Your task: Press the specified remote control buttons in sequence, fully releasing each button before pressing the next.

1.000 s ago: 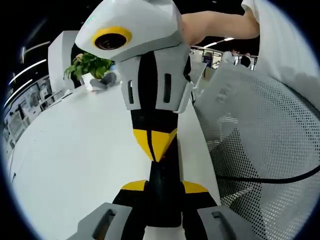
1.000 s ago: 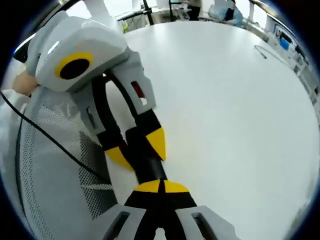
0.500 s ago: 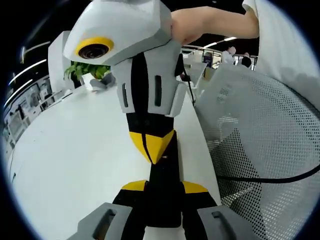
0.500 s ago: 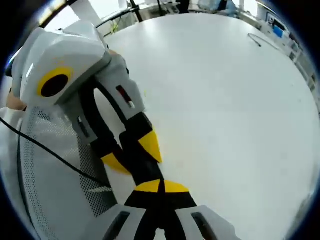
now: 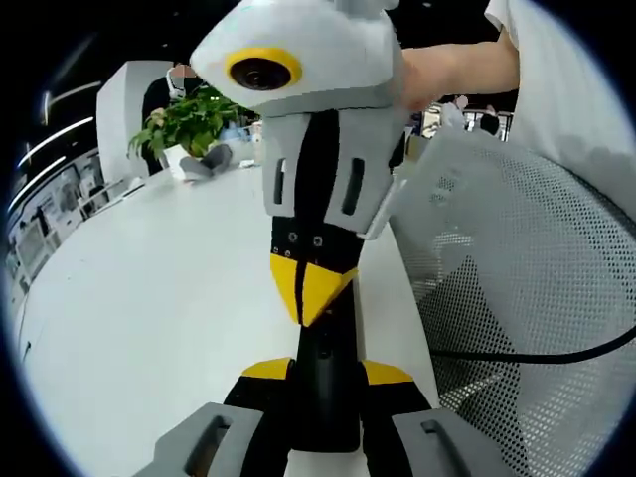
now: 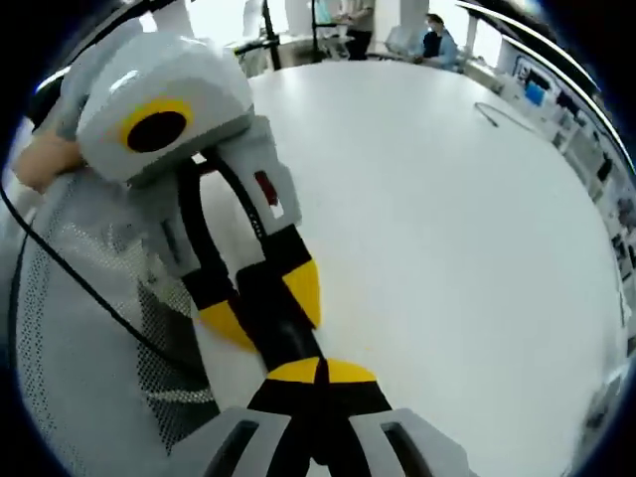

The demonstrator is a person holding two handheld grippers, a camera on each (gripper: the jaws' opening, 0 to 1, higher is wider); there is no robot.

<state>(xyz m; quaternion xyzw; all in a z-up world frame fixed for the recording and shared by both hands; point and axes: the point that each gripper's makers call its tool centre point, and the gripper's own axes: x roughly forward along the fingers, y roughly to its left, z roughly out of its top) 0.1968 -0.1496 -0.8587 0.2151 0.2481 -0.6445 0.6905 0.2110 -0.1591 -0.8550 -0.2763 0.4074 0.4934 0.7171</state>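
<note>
Black and slim, the remote (image 5: 323, 383) lies clamped lengthwise between the left claw (image 5: 323, 370) jaws above the white bench (image 5: 149, 298). Facing it, the right claw (image 6: 316, 370), closed to one yellow tip, sits on its far end.

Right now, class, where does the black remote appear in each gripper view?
Left gripper view: the remote stands low in the centre, between the yellow tips of the left tool, with the right tool at its upper end.
Right gripper view: it slants low, left of centre, between yellow tips.
Shared landmark: the white table, beside the mesh chair back.
</note>
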